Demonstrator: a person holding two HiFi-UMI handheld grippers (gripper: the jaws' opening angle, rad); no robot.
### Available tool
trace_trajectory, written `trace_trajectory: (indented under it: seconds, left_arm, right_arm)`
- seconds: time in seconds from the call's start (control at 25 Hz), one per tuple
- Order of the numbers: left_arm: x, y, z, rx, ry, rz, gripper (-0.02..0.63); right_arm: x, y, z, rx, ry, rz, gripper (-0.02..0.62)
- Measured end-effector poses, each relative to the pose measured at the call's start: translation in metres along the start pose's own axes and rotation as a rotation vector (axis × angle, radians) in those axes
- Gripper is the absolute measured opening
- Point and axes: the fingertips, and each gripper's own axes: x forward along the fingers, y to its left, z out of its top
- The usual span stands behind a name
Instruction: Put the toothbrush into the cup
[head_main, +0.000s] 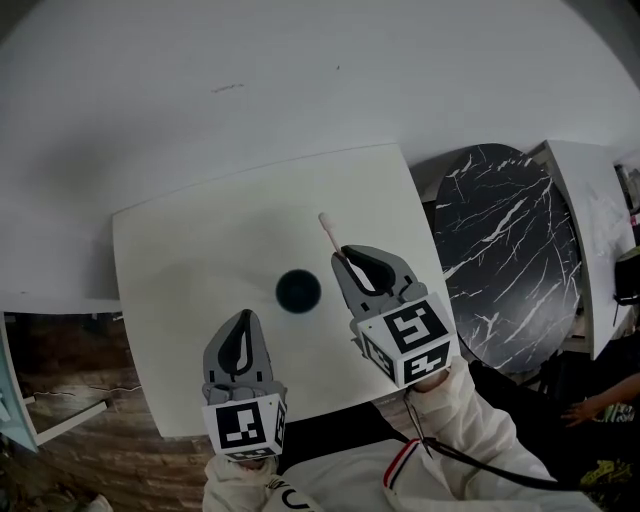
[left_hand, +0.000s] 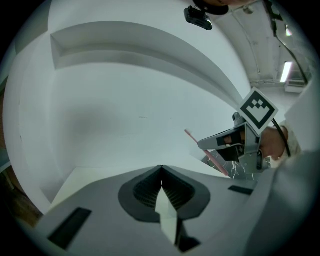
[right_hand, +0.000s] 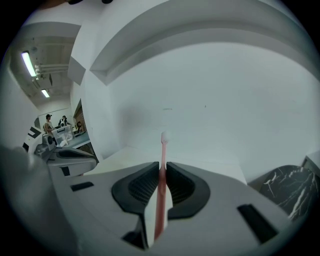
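A dark round cup (head_main: 298, 290) stands near the middle of the white square table (head_main: 180, 300). My right gripper (head_main: 345, 257) hangs just right of the cup, shut on a pink toothbrush (head_main: 328, 232) whose white bristle head points away from me. In the right gripper view the toothbrush (right_hand: 162, 165) runs straight out between the pads of the right gripper (right_hand: 162, 167). My left gripper (head_main: 243, 317) hovers at the cup's near left, shut and holding nothing. From the left gripper view, the left gripper (left_hand: 161, 170) sees the toothbrush (left_hand: 192, 138) at its right. The cup is hidden in both gripper views.
A black marble round table (head_main: 510, 250) stands right of the white table, with white furniture (head_main: 590, 200) behind it. A white wall runs along the table's far side. Wooden floor (head_main: 90, 450) shows at lower left. A person's hand (head_main: 580, 410) is at far right.
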Motion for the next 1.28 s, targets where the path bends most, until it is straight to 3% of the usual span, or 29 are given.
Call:
trace_trajectory:
  seconds: [0.44, 1.28]
  left_arm:
    - [0.003, 0.010, 0.004, 0.007, 0.006, 0.005, 0.010]
    - [0.011, 0.023, -0.015, 0.002, 0.044, -0.006, 0.010]
  right_arm:
    - [0.001, 0.025, 0.023, -0.005, -0.066, 0.022, 0.052]
    - [0.033, 0.060, 0.018, -0.025, -0.134, 0.063, 0.052]
